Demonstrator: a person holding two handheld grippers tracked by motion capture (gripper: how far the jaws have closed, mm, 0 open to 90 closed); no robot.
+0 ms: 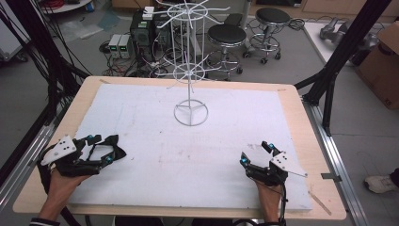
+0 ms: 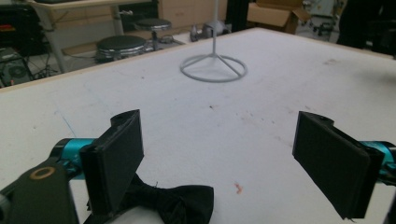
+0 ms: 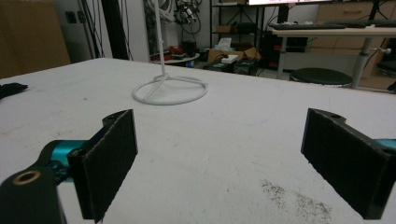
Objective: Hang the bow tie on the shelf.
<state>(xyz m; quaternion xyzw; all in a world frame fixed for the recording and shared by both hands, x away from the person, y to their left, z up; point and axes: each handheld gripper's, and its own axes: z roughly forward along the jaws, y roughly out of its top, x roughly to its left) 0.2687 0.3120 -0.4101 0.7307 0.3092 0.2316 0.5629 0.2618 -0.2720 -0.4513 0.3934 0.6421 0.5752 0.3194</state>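
1. The left gripper [image 1: 101, 147] rests at the near left of the table [image 1: 291, 94], its jaws spread wide with a black bow tie [image 1: 113, 147] lying on the white mat [image 1: 141, 108] by them. In the left gripper view the bow tie [image 2: 175, 200] sits low beside the left-hand jaw — touching or just under it, not pinched.
2. The right gripper [image 1: 256, 153] sits at the near right, jaws likewise spread and holding nothing; well apart from the cloth.
3. A white wire stand [image 1: 190, 70] stands upright at the far middle of the mat, its ring base flat and its arms bare.
4. The step in hand looks like the pick-up. To do it well, centre the left jaws over the knot rather than a wing, lower until the pads straddle the cloth, then close firmly.
5. Keep the right gripper clear — ready to steady the stand if the tie is hung there.
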